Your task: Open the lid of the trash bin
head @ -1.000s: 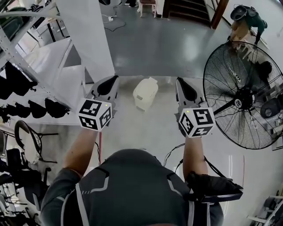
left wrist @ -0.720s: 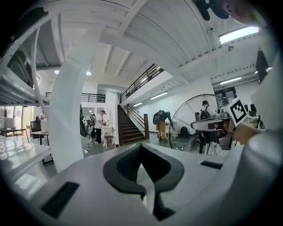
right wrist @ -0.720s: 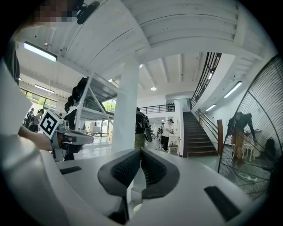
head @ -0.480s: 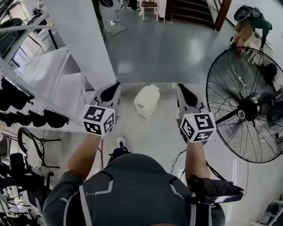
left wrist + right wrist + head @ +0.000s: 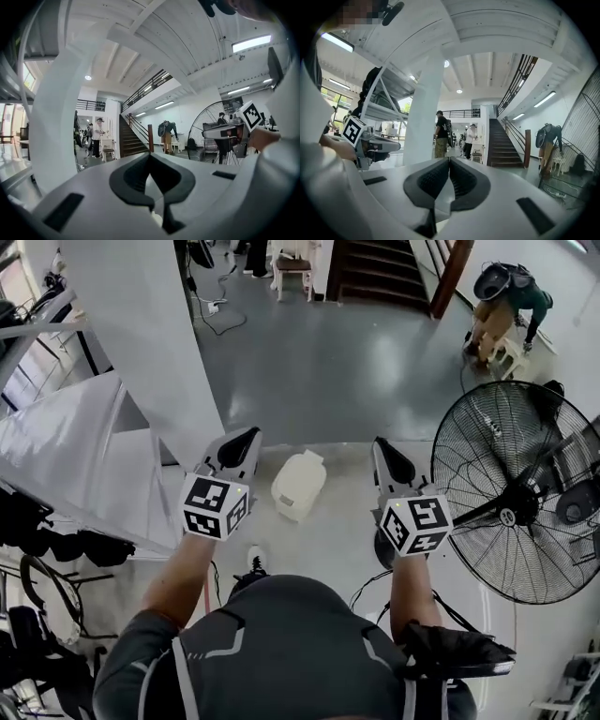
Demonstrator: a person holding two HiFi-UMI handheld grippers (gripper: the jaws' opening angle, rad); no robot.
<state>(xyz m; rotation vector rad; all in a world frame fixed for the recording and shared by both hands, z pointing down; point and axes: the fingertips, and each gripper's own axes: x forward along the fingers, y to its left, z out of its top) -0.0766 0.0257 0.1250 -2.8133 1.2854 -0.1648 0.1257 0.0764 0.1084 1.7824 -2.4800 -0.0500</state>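
Note:
A small cream-white trash bin (image 5: 298,486) stands on the grey floor with its lid down, seen from above in the head view. It lies below and between my two grippers, touching neither. My left gripper (image 5: 249,434) is held out to the bin's left, and its jaws meet with nothing between them (image 5: 149,155). My right gripper (image 5: 380,442) is held out to the bin's right, also shut and empty (image 5: 449,160). Both grippers point forward at about waist height, well above the bin.
A large black floor fan (image 5: 514,503) stands close on the right. A white pillar (image 5: 141,343) and metal shelving (image 5: 56,465) fill the left. Far ahead are dark stairs (image 5: 384,268), a stool (image 5: 292,265) and a bent-over person (image 5: 502,298).
The person has walked forward: the bin sits lower and nearer between the grippers, and the fan has slid down the right side. Both grippers stayed shut and held out.

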